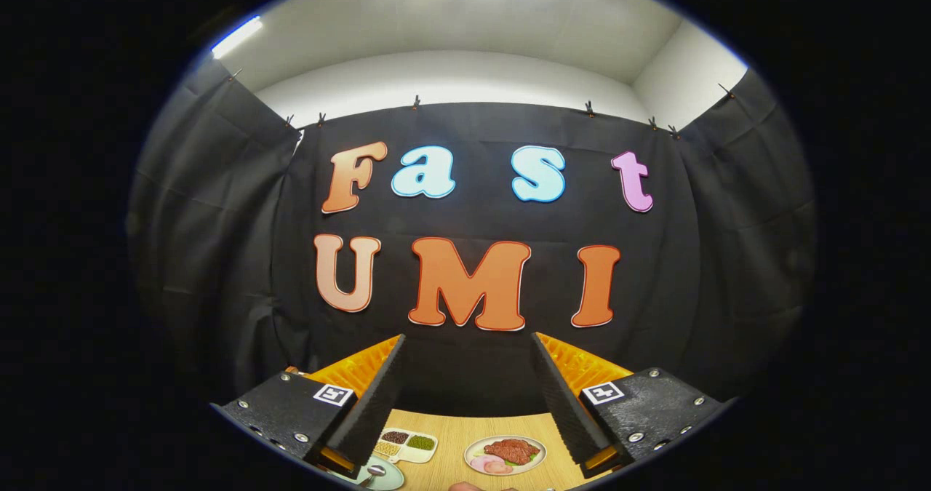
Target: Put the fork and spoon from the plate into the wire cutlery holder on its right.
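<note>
My gripper is held high above the table, open, with nothing between its fingers, and faces the booth's black wall. Far below, by the base of the left finger, a pale plate lies on the wooden table. On it lies a metal spoon, partly hidden by that finger. No more of the plate's contents can be made out.
A white divided tray with beans and grains lies just beyond the pale plate. To its right sits a plate of meat and ham slices. A small rounded thing peeks in at the table's near edge.
</note>
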